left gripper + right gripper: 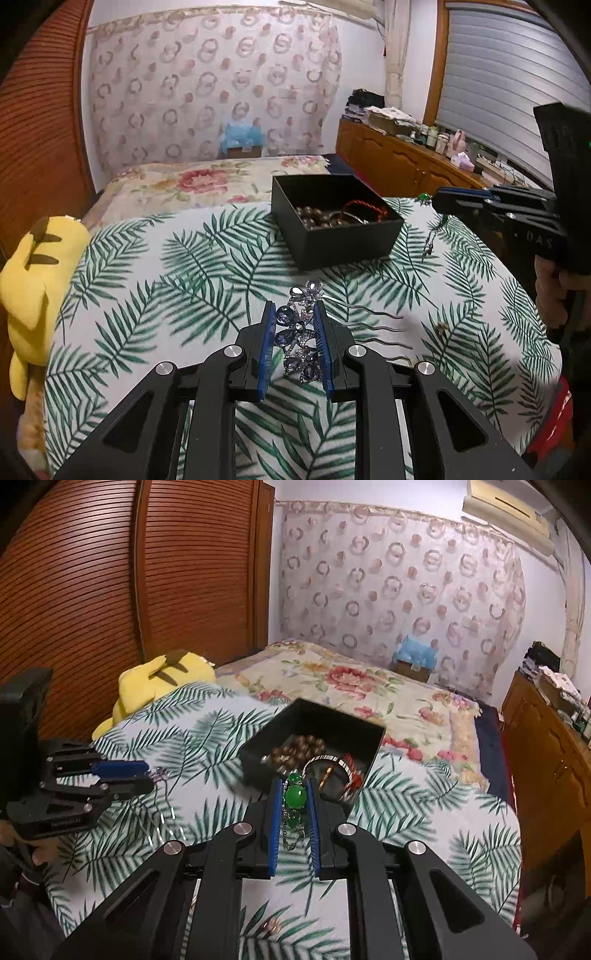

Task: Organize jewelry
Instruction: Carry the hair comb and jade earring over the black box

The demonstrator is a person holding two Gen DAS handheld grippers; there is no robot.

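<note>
Left gripper [295,343] clamped blue hair comb [301,332] | right gripper [293,812] pinched green bracelet [294,805] | I aimed both for box [351,240], collecting loose pieces.

Left gripper [295,325] fingers pinched nearly together, angled downward; right gripper [293,801] likewise — both gripping.

Two wrist views, shared black box [334,218]

The hair comb [301,328] shows glossy blue faceted stones on thin metal prongs. The bracelet [294,805] carries polished green stones in silvery metal. The box [334,236] looks matt black. The leaf-print cloth [184,277] appears soft and matt.
</note>
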